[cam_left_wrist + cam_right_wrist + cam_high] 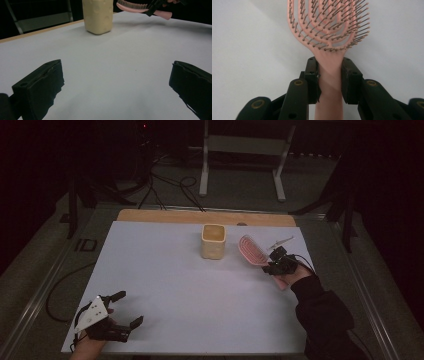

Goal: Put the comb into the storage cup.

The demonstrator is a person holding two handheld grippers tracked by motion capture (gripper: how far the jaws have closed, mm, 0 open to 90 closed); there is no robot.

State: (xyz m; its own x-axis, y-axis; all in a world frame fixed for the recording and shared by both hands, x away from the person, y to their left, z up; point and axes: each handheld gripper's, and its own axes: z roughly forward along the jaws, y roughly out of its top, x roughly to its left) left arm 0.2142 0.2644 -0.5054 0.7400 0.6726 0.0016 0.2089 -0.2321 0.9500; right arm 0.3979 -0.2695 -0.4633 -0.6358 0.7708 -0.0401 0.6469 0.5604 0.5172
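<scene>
We hold a pink hairbrush (329, 27) by its neck, and it should handle as a light, stiff piece of plastic. The neck, where the handle narrows below the head, is a sound place to take it: the flat sides give the jaws something to bite, and the bristles stay free. We judge the smooth plastic may slip or swing if the hold loosens, since the head sits out ahead of the jaws. The bristles will bend, so we keep them off hard edges.

The right gripper (329, 75) is closed on that neck, one jaw on each side, with the handle running back between them. The brush has an open, looped head of curved ribs, each set with thin bristles ending in small round tips. In the high view the hairbrush (252, 251) is lifted over the white table (165, 285) towards its far right corner, just beside a cream cup (213, 241) that stands upright near the far edge. A small pale object, too small to name, lies beyond the brush.

The left gripper (122, 312) rests at the near left corner, jaws spread wide and holding nothing.
</scene>
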